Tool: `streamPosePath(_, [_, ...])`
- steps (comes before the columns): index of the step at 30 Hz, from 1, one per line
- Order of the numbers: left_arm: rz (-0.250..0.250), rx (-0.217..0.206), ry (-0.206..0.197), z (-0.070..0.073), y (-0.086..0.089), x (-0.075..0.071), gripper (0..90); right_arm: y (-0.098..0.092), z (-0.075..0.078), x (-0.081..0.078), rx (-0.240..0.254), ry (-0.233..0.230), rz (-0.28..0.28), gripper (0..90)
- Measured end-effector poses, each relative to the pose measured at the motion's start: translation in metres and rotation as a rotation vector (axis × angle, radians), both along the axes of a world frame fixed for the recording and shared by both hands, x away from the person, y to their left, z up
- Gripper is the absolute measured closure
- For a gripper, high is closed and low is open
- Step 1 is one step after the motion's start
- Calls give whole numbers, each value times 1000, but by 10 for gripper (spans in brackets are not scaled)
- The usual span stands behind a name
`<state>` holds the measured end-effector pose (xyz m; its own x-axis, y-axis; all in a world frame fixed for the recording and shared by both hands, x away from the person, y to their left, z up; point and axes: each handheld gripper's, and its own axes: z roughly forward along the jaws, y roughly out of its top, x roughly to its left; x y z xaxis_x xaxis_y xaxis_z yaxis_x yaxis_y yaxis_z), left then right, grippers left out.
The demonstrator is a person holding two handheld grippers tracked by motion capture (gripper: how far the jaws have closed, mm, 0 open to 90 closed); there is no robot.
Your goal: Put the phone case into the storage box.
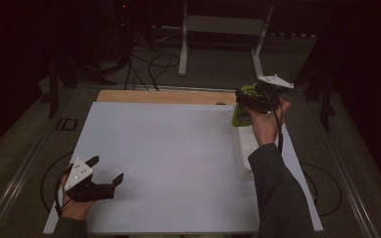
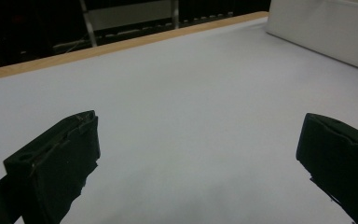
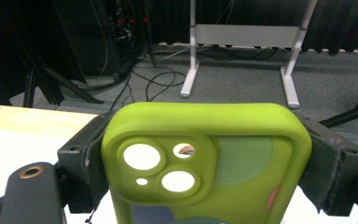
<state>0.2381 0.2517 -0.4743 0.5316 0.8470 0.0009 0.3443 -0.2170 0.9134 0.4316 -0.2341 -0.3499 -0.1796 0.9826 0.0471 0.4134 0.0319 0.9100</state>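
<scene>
Green phone case (image 3: 205, 163) sits closest to the right gripper view, clamped across its width between the right gripper's (image 3: 205, 154) two black jaws, camera cut-outs facing the lens. In the high view the case (image 1: 244, 106) is held up at the far right corner of the white board (image 1: 168, 158), above the far end of a white box (image 1: 243, 148). Left gripper (image 1: 106, 171) rests low near the board's front left corner, jaws wide apart, nothing between them.

Risks, as judged: the case looks soft and rubbery, so it may bow under the squeeze and spring out. Grip is on the side edges only; a quick tilt could let it pivot or slip. If released here, it might strike the box rim and bounce off the table edge (image 1: 168, 95).
</scene>
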Motion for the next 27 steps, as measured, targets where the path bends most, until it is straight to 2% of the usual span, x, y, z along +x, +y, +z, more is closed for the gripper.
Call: streamPosePath(27, [-2,0,3,-1,0,1,1,-10,-2,13,-12,5,-59,158])
